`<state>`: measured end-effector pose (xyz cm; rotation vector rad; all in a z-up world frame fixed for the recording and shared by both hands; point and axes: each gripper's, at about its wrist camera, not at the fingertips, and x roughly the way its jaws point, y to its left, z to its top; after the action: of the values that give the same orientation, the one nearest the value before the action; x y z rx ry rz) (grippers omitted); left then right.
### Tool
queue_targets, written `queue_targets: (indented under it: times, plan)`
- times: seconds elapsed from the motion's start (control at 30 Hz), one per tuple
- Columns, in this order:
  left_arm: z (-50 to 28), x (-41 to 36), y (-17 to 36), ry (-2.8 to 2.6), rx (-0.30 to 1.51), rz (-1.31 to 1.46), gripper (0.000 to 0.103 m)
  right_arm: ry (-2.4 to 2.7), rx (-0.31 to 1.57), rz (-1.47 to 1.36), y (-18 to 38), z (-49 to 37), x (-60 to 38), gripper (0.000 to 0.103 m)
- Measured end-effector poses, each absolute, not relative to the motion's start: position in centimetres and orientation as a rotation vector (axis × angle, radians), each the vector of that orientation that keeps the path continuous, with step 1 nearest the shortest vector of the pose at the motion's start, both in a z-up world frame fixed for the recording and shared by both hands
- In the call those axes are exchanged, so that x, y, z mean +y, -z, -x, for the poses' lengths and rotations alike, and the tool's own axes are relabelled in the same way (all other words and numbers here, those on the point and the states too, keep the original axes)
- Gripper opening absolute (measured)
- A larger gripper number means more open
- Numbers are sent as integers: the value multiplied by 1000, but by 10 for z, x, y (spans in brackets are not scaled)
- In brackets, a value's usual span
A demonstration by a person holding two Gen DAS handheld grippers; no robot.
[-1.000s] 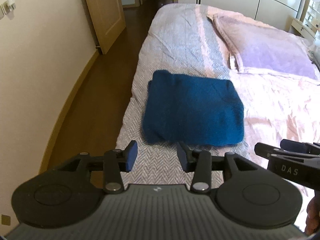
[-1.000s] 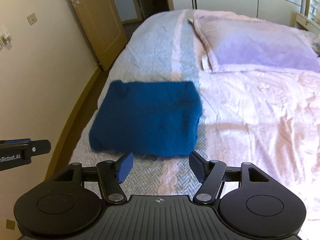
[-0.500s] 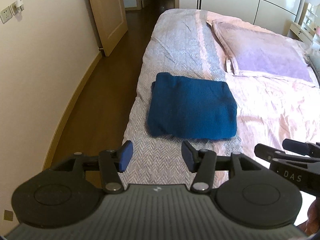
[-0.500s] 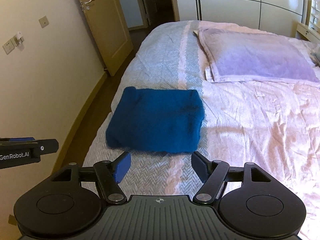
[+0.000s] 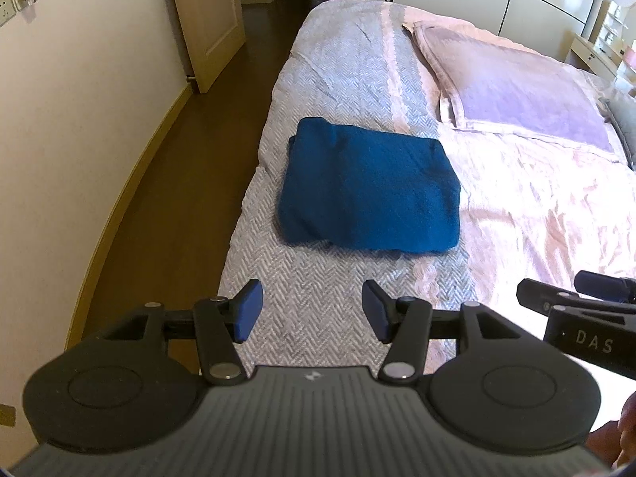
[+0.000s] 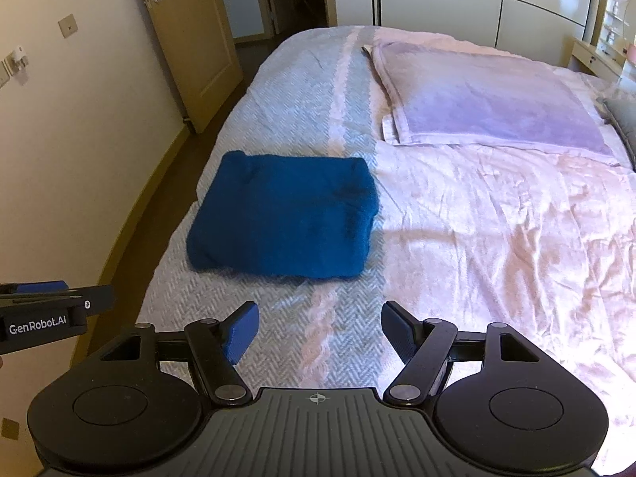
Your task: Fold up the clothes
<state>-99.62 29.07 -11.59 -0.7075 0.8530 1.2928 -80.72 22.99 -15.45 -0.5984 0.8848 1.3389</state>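
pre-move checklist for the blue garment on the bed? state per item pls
1. Blue garment folded into a compact block: ok.
2. Garment fully on the bed, near its left edge: ok.
3. Left gripper jaws open, nothing between them: ok.
4. Right gripper jaws open, nothing between them: ok.
5. Both grippers clear of the garment: ok.
6. More clothes left to fold: cannot tell, none in view.

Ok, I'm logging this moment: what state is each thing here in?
Dark blue knitted garment: folded, flat on the bed.
Left tool: open, empty.
Right tool: open, empty.
Pale wooden door: open.
Lilac pillow: flat on the bed.
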Motion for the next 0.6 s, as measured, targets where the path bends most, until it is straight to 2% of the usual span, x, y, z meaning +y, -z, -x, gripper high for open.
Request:
queue_targets:
  times: [0.6]
  plan:
    - [989,296,101,-1324,795,651,65,-1277,903,590,142,806,233,72]
